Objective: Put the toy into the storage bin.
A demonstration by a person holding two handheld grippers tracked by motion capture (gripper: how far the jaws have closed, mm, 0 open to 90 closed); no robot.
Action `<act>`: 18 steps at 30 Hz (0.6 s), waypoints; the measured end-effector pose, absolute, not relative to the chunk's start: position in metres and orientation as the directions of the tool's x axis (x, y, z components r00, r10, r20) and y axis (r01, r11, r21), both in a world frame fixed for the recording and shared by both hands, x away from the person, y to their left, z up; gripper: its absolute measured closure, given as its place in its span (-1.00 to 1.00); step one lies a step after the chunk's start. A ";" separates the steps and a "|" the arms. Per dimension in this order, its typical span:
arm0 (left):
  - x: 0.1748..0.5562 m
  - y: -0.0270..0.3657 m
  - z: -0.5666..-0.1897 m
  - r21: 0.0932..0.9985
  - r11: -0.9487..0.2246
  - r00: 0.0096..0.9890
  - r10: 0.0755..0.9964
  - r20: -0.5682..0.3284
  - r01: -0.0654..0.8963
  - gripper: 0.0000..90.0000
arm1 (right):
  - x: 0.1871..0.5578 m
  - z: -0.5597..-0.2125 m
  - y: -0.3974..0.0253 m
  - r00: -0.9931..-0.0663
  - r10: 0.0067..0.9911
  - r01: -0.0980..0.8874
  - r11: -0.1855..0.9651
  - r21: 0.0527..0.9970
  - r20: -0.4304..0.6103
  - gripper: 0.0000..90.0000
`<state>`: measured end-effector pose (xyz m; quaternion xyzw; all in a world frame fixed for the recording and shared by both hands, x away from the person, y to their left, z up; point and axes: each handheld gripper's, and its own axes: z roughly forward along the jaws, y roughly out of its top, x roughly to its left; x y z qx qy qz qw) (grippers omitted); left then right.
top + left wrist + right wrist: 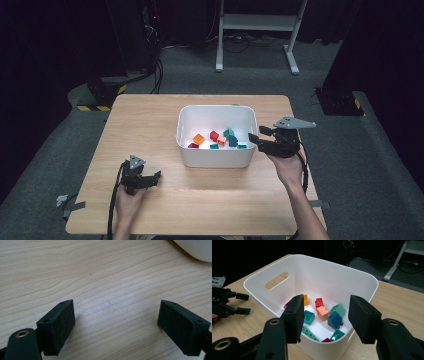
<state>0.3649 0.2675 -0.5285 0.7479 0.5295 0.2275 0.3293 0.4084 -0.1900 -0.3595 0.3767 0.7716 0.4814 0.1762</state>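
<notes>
A white plastic bin stands on the middle of the wooden table. Inside lie several toy bricks: orange, red, salmon, teal and dark blue. My right gripper hovers at the bin's right rim, tilted down over it, open and empty. My left gripper rests low over bare tabletop at the front left, open with nothing between its fingers. The bin's corner lies ahead of it, to the right.
A white desk frame stands on the grey floor beyond the table. Cables and a striped base lie past the back left corner. Bare wood lies left of and in front of the bin.
</notes>
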 end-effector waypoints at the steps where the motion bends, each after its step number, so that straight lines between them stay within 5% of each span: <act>1: 0.365 0.268 -0.529 0.734 -0.222 0.336 0.942 -0.009 0.642 -0.68 | 0.406 -0.359 -0.191 -0.656 0.749 0.408 0.252 0.878 0.090 0.04; 18: 0.365 0.268 -0.528 0.734 -0.222 0.336 0.942 -0.008 0.642 -0.68 | 0.377 -0.364 -0.194 -0.677 0.730 0.385 0.249 0.889 0.089 0.04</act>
